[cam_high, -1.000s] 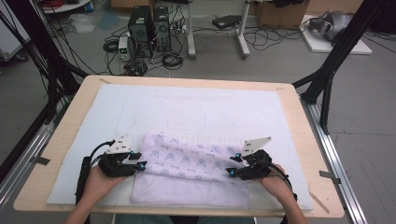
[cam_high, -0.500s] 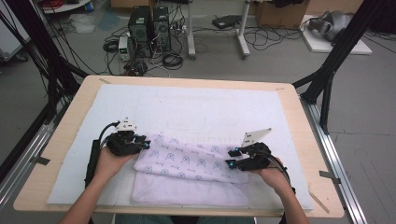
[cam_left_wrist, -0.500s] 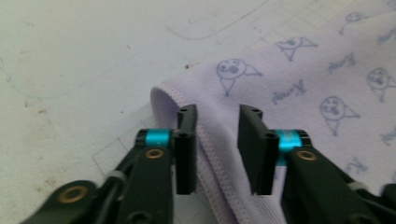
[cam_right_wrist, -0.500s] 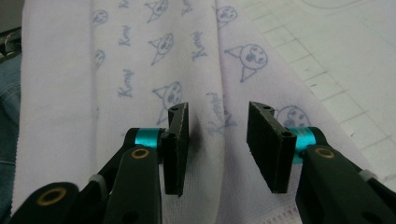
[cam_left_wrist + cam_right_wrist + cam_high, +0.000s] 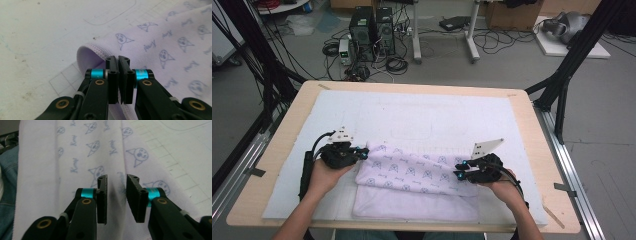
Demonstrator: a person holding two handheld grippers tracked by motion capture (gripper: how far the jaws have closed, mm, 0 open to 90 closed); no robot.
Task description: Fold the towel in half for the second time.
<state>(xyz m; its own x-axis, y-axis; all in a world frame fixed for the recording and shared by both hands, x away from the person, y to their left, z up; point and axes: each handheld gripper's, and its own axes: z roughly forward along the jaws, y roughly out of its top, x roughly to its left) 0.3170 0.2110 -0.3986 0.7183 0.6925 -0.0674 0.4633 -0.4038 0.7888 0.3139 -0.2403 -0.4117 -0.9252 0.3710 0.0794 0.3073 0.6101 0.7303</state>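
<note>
Two grippers, one cloth [image 5: 412, 172]: left fingers [image 5: 112, 72] clamping its hem, right fingers [image 5: 102, 195] just closing, apart

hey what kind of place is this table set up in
Probably a lab or workshop for recording handling tasks. Desktop computer towers and loose cables sit on the bare floor behind the wooden table, and a black metal frame stands around it.

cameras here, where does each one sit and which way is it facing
High view: fixed above the person's side of the table, looking forward and down; forearms, left gripper and right gripper show.
Left gripper view: rides the left gripper, looking along its jaws, shut on the cloth hem.
Right gripper view: rides the right gripper, jaws apart over the cloth, having just been closing.
Shared: all show the printed lilac cloth on the white mat.
</note>
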